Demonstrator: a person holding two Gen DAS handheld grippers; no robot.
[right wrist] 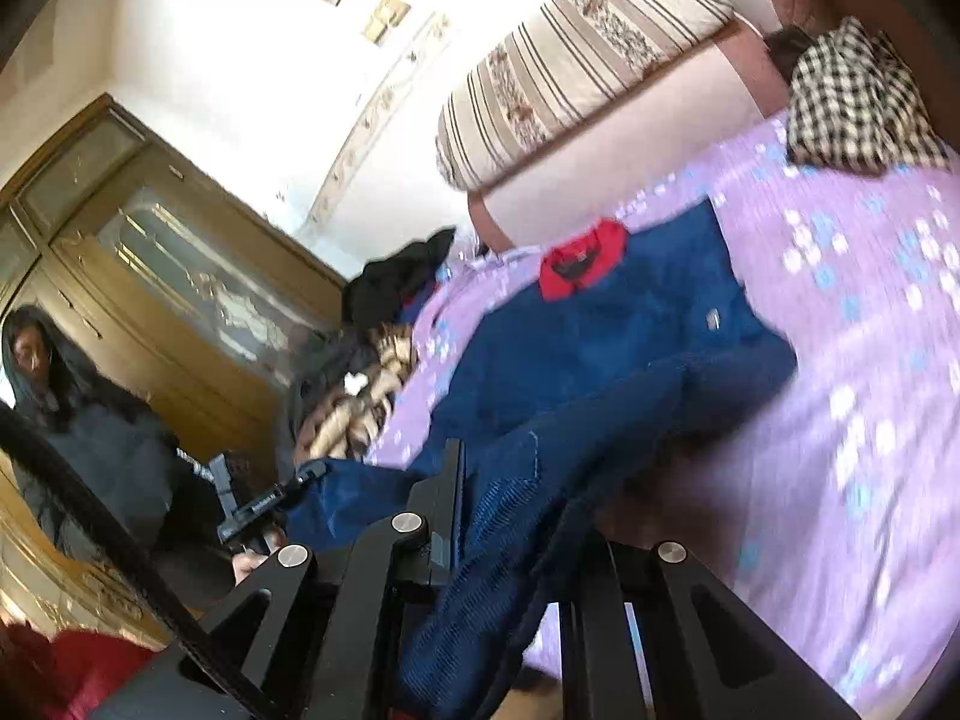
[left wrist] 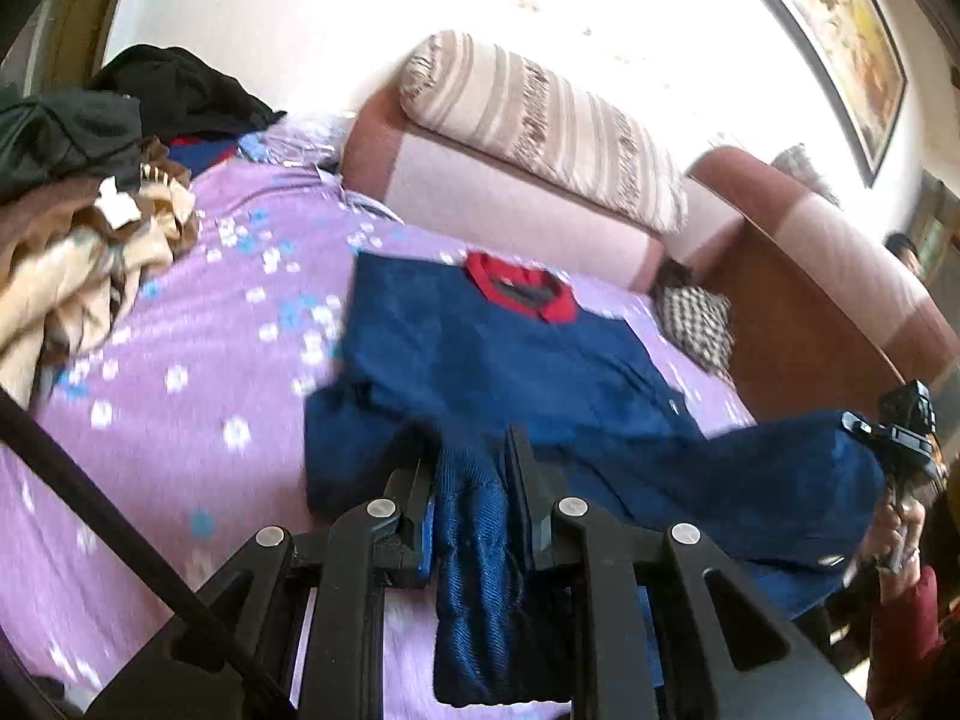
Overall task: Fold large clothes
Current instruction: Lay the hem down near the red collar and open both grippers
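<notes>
A dark blue sweater [left wrist: 480,354] with a red collar [left wrist: 522,288] lies on the purple flowered bedspread [left wrist: 180,360], collar towards the headboard. My left gripper [left wrist: 471,462] is shut on the blue sweater's lower edge and holds it lifted. My right gripper [right wrist: 516,480] is shut on the sweater [right wrist: 600,330] at the other lower corner, also lifted; it shows in the left wrist view [left wrist: 900,432] at the right. The cloth hangs between both sets of fingers.
A heap of black, brown and beige clothes [left wrist: 90,210] lies at the bed's far left. A striped bolster [left wrist: 540,120] and a checked cloth [left wrist: 699,318] lie by the headboard. A wooden wardrobe [right wrist: 150,270] and a seated person [right wrist: 72,396] are beside the bed.
</notes>
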